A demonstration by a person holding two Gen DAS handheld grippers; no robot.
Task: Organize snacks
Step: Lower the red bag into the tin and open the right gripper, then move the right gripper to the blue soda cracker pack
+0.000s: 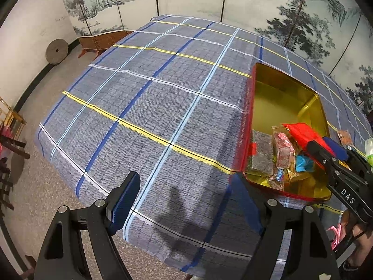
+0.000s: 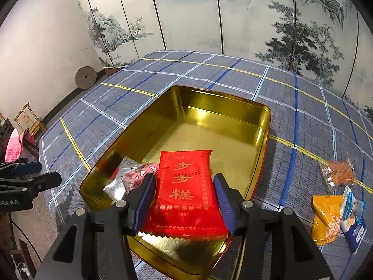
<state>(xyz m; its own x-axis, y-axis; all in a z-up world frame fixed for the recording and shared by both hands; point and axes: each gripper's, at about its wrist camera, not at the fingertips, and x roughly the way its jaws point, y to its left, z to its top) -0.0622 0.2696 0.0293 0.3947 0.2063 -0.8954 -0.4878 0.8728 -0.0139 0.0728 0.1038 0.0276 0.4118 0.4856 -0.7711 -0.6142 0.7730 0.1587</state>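
Note:
A gold tin with red outer walls (image 2: 263,126) (image 1: 253,88) sits on the plaid tablecloth. My right gripper (image 2: 185,200) (image 1: 324,147) holds a red snack packet (image 2: 186,191) (image 1: 303,133) by its sides over the tin's near end. In the tin lie a silver packet (image 2: 116,184) (image 1: 262,154), a pink packet (image 2: 137,177) (image 1: 283,149) and several small wrapped sweets (image 1: 300,165). My left gripper (image 1: 188,200) is open and empty above the cloth, left of the tin.
On the cloth right of the tin lie an orange snack bag (image 2: 339,172), a yellow packet (image 2: 325,219) and a blue-white packet (image 2: 353,219). The table's left edge (image 1: 58,154) drops to the floor. A painted folding screen (image 2: 209,18) stands behind the table.

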